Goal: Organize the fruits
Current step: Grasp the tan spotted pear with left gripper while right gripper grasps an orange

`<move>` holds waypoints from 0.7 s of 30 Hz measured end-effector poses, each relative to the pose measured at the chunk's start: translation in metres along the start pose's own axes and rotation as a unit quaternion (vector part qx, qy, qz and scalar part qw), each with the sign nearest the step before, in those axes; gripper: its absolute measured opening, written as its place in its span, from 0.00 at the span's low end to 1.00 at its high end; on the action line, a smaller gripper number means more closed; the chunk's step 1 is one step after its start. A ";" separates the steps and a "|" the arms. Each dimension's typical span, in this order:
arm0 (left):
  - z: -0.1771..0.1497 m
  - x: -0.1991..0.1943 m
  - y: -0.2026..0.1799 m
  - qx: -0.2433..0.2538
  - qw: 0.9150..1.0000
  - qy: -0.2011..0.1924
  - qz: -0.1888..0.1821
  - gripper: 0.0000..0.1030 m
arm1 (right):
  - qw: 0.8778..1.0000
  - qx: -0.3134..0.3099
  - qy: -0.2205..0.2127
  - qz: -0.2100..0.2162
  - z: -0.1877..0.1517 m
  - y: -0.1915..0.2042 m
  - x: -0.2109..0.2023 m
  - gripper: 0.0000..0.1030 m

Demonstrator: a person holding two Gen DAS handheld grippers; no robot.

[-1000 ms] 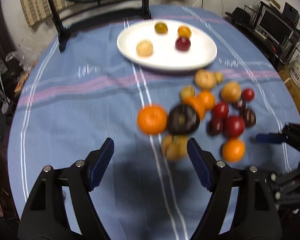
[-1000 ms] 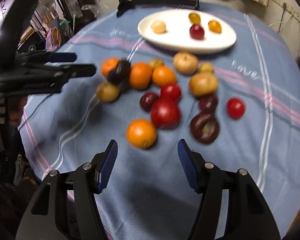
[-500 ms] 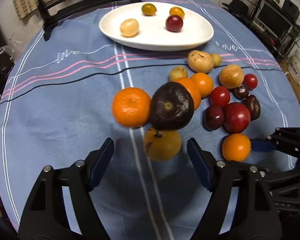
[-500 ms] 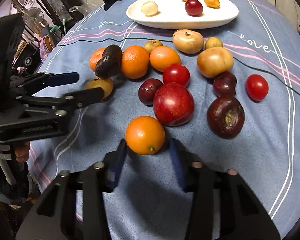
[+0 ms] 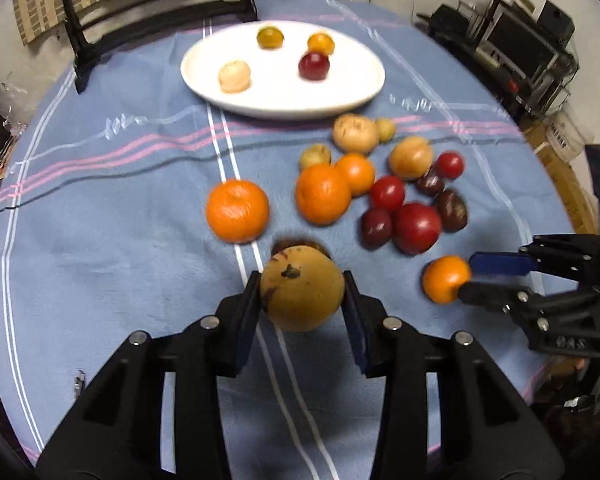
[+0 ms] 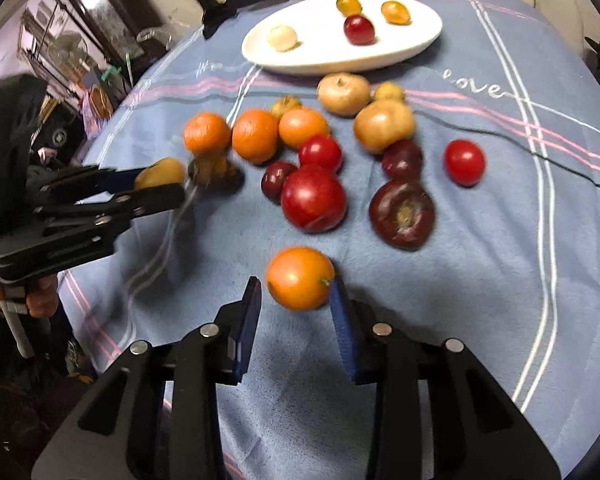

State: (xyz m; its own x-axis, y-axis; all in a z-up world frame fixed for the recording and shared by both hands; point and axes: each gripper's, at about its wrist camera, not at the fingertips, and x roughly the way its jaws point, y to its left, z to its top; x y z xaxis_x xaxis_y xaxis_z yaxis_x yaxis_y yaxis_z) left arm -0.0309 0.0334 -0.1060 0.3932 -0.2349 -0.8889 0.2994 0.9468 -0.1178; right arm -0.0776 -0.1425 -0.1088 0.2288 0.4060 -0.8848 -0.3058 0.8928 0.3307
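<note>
My left gripper (image 5: 300,280) has a yellow-brown fruit (image 5: 302,292) between its pads, and its jaws are closing on it; both pads touch the fruit's sides. My right gripper (image 6: 296,284) is shut on a small orange (image 6: 300,278) at its fingertips. From the left wrist view, the right gripper (image 5: 467,276) pinches that orange (image 5: 446,280) at the pile's near right. The right wrist view shows the left gripper (image 6: 168,184) with the yellow-brown fruit (image 6: 160,174). A white oval plate (image 5: 284,110) at the far side holds several small fruits.
Loose oranges (image 5: 238,210), red plums (image 6: 314,198) and dark fruits (image 6: 402,214) lie on the blue striped cloth between grippers and plate. A dark fruit (image 5: 300,242) peeks from behind the held one. A black stand (image 5: 80,40) is beyond the plate. A hand (image 6: 40,300) holds the left gripper.
Both grippers have narrowed their jaws, the left around the yellow-brown fruit and the right around the small orange. The big dark fruit has shifted from beside the mandarin to behind the held fruit.
</note>
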 end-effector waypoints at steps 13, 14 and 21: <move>0.045 -0.031 -0.004 -0.002 0.999 -0.053 -0.001 0.39 | 0.998 -0.042 -0.046 -0.006 0.030 0.007 -0.038 0.23; 0.044 -0.031 -0.003 -0.003 0.999 -0.053 -0.001 0.39 | 0.998 -0.047 -0.042 -0.015 0.027 0.007 -0.035 0.24; 0.033 -0.024 0.001 -0.011 0.999 -0.039 -0.004 0.39 | 0.998 -0.037 0.001 -0.045 0.005 -0.003 0.010 0.63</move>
State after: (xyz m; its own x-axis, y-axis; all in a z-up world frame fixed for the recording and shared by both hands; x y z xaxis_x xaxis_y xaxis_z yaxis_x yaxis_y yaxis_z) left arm -0.0110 0.0330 -0.0704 0.4583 -0.2573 -0.8507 0.2837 0.9495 -0.1343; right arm -0.0694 -0.1404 -0.1165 0.2574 0.3243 -0.9103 -0.3509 0.9091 0.2247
